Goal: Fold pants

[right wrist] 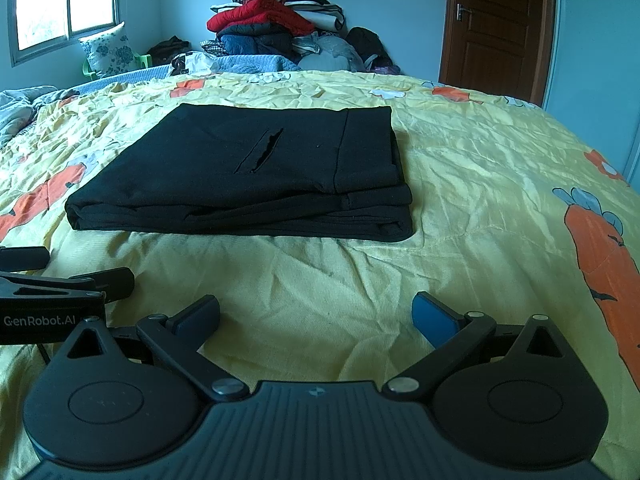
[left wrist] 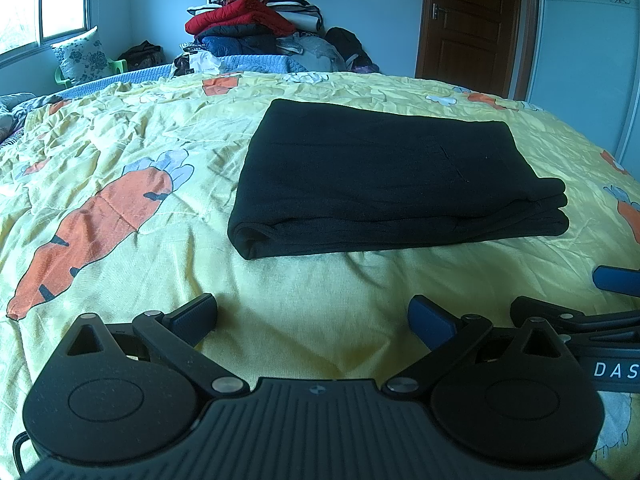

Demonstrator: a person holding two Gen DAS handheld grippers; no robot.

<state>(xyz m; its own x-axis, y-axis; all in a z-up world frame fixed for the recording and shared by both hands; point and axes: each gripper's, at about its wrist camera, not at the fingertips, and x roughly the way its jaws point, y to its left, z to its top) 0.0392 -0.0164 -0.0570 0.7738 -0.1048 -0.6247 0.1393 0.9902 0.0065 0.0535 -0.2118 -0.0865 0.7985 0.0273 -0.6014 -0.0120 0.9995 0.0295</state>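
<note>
**Pants folded, both claws clear**

A yellow carrot-print bedspread (left wrist: 120, 140) covers the bed, with a heap of clothes (left wrist: 256, 20) against the far wall, a window beyond it to the left and a brown door (right wrist: 496, 28) to the right. The black pants (left wrist: 384, 180) lie ahead of both claws as a compact layered rectangle, apparently finished. The left gripper (left wrist: 312, 320) and right gripper (right wrist: 316, 316) sit side by side just short of it, jaws spread wide, holding nothing, likely so the stack stays undisturbed.
</note>
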